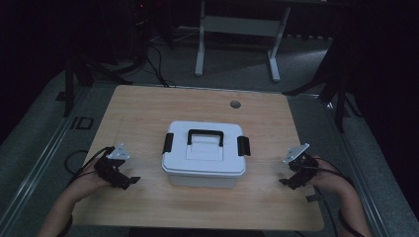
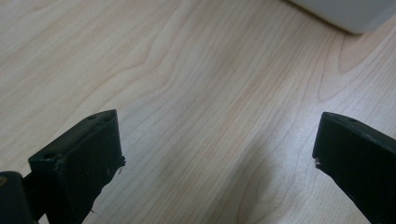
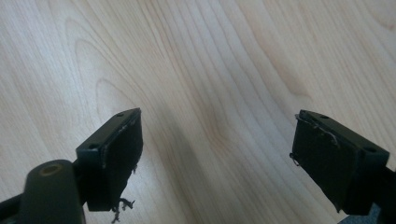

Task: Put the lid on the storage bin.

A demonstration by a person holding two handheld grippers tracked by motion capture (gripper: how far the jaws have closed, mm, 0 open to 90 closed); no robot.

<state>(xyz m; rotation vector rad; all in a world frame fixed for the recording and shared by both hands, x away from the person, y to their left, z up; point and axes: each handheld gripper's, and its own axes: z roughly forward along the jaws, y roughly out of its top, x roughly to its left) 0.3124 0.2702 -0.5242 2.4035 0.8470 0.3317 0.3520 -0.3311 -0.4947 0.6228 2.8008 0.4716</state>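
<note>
The white lidded storage box (image 1: 204, 155) is flanked on the table (image 1: 148, 106) by the left tool (image 1: 129, 181) and the right tool (image 1: 285, 181), both released and held apart from it.

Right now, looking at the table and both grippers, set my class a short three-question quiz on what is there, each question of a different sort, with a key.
1. True or false: the white box on the wooden table has its lid off.
2. Multiple choice: the left gripper is A) clamped on the box's black handle, B) open beside the box, apart from it, C) resting on the lid.
3. Short answer: how do the right gripper jaws stand, and what lies between them?

Key
1. False: the lid is on, with a black latch at each end.
2. B
3. Wide apart; bare table shows between them in the right gripper view.
</note>
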